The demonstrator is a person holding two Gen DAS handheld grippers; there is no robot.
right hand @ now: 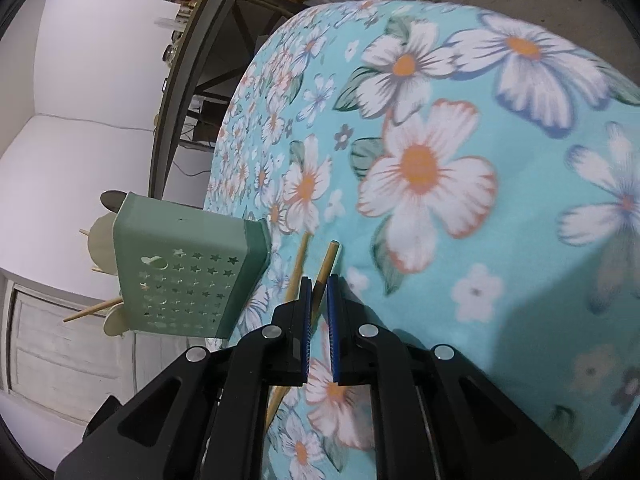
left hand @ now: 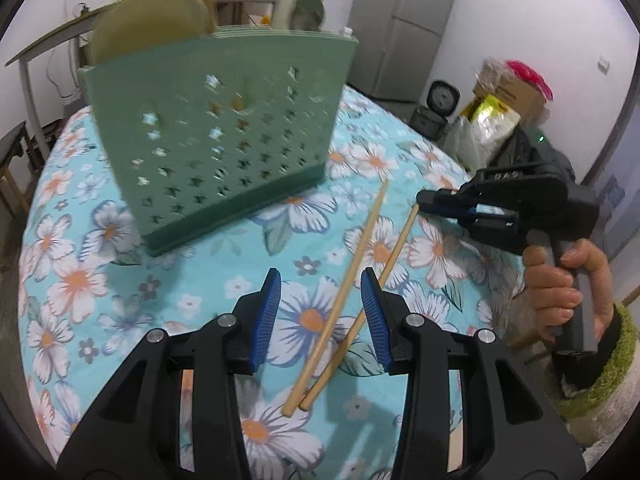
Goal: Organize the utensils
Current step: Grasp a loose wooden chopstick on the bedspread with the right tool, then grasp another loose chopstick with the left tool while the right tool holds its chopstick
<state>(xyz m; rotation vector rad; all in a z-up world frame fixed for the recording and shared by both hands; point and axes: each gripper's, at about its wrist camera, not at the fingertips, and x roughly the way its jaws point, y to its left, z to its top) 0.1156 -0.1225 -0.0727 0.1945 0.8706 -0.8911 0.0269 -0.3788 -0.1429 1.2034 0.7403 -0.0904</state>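
Two wooden chopsticks lie on the floral cloth. The left chopstick [left hand: 342,292] runs between my left gripper's [left hand: 320,312] open blue pads. The right chopstick [left hand: 384,276] crosses beside it. Its far tip is pinched by my right gripper [left hand: 424,200], which is shut on it; in the right wrist view the chopstick [right hand: 326,268] sticks out past the closed pads [right hand: 319,300]. The other chopstick [right hand: 298,268] lies just left of it. A green perforated utensil holder [left hand: 224,128] stands behind, with a pale spoon and sticks in it; it also shows in the right wrist view [right hand: 188,276].
The round table [left hand: 100,240] has a blue flower cloth. A grey fridge [left hand: 404,24], a rice cooker [left hand: 442,98] and boxes and bags [left hand: 504,108] stand behind on the right. A wooden bench [left hand: 16,148] is at the left.
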